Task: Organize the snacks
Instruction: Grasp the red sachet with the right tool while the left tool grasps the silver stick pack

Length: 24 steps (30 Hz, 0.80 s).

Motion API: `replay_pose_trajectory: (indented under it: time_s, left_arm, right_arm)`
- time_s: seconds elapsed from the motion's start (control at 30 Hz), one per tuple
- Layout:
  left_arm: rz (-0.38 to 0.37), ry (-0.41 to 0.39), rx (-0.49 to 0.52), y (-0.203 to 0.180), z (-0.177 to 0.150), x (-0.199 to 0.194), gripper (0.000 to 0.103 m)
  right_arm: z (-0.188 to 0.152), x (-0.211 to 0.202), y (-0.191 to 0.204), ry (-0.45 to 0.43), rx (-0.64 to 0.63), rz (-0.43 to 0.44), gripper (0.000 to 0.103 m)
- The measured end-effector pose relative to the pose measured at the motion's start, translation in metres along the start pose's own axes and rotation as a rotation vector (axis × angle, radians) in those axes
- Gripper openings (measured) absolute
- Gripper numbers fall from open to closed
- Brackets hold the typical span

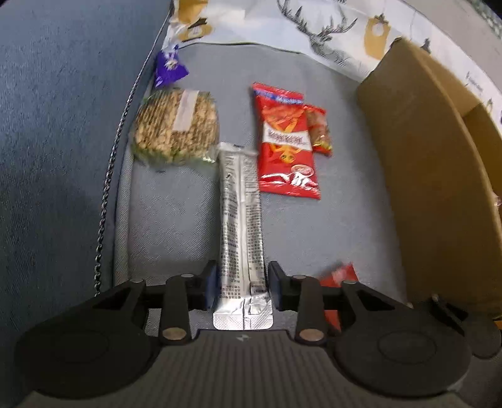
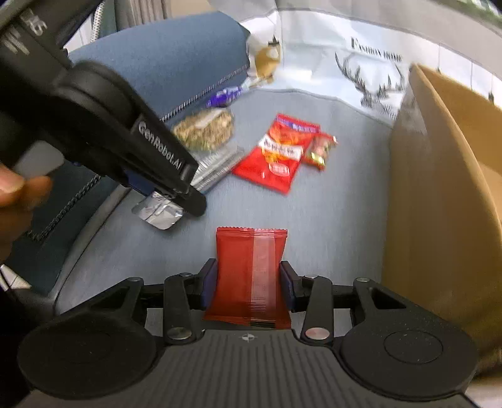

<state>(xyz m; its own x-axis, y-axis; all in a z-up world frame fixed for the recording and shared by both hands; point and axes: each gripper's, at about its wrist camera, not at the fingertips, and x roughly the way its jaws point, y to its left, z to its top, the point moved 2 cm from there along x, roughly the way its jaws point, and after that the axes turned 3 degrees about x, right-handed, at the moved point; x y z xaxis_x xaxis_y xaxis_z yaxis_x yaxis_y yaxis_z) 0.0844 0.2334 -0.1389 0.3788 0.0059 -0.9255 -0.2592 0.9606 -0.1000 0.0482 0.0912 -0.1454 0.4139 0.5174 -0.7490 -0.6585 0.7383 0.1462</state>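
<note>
My left gripper [image 1: 243, 288] is shut on the near end of a long silver snack packet [image 1: 240, 219], which stretches away over the grey seat cushion [image 1: 169, 219]. The right wrist view shows that gripper [image 2: 175, 191] from the side, with the packet's crimped end [image 2: 158, 213] sticking out behind its fingers. My right gripper [image 2: 249, 282] is shut on a small red packet [image 2: 251, 270], squeezed narrow between the blue pads. That red packet [image 1: 339, 276] also peeks in at the lower right of the left wrist view.
On the cushion lie a red chips bag [image 1: 285, 141], a small nut packet [image 1: 318, 130], a round rice-cake pack [image 1: 175, 125] and a purple wrapper [image 1: 169, 70]. An open cardboard box [image 1: 423, 157] stands on the right. A blue armrest [image 1: 62, 125] rises on the left, with a deer-print cloth [image 1: 313, 28] behind.
</note>
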Motion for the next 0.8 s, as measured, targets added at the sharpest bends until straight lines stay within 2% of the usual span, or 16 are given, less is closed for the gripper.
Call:
replay_pose_trajectory:
  time_s: [0.1, 0.33, 0.6, 0.63, 0.7, 0.8]
  left_arm:
    - [-0.003, -0.027, -0.036, 0.004, 0.004, -0.002, 0.047]
    - [0.035, -0.013, -0.066, 0.001, 0.021, 0.009, 0.053]
    - [0.086, -0.014, 0.025, -0.011, 0.025, 0.017, 0.052]
    - [0.092, -0.016, 0.037, -0.012, 0.025, 0.017, 0.050]
    - [0.110, -0.023, 0.059, -0.014, 0.026, 0.018, 0.033]
    - [0.095, -0.028, 0.047, -0.011, 0.024, 0.015, 0.027]
  right_arm:
    - [-0.008, -0.002, -0.001, 0.047, 0.027, 0.028, 0.048]
    - [-0.004, 0.007, -0.003, 0.036, 0.040, 0.014, 0.052]
    - [-0.002, 0.012, -0.002, 0.037, 0.003, 0.010, 0.053]
    - [-0.002, 0.012, -0.002, 0.036, 0.001, 0.010, 0.051]
    - [-0.001, 0.012, -0.002, 0.030, 0.000, 0.010, 0.046]
    - [-0.001, 0.009, -0.003, 0.008, 0.014, 0.016, 0.044]
